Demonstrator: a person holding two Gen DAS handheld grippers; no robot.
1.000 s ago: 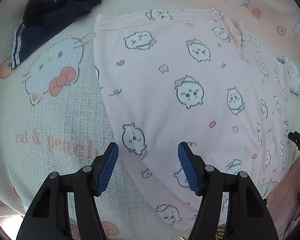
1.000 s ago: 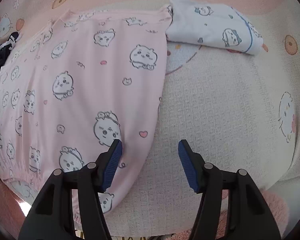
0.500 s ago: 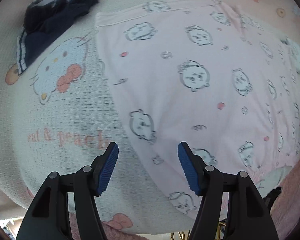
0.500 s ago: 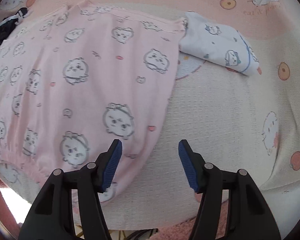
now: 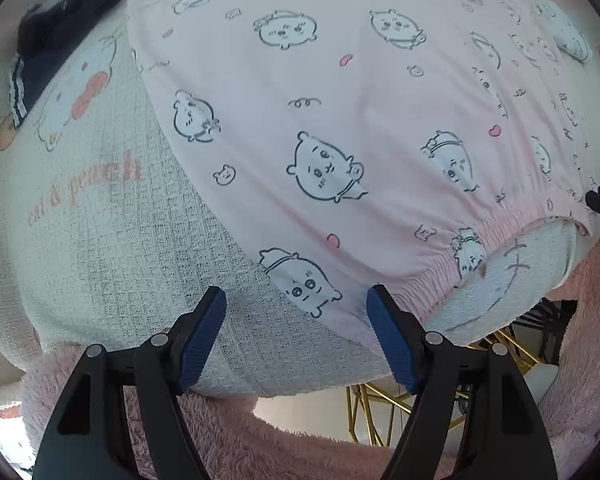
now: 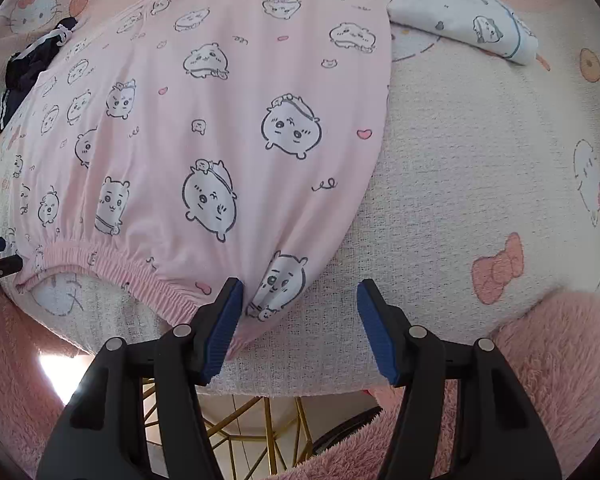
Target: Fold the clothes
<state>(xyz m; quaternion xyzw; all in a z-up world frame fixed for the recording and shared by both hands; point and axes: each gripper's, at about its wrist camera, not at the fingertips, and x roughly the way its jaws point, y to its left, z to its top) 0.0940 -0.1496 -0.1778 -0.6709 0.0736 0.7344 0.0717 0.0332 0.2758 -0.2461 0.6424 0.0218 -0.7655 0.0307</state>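
Note:
A pink garment with cartoon prints lies spread flat on a cream Hello Kitty blanket, its elastic waistband toward me; it also shows in the right wrist view. My left gripper is open and empty, low over the waistband's left corner. My right gripper is open and empty over the waistband's right corner, its left pad at the cloth edge.
A dark navy garment lies crumpled at the far left. A folded white printed garment lies at the far right. A fluffy pink cover hangs below the blanket's front edge, with a gold frame underneath.
Both grippers have drawn back toward the near edge and dropped lower, from over the garment's body to its waistband corners. Both stay open.

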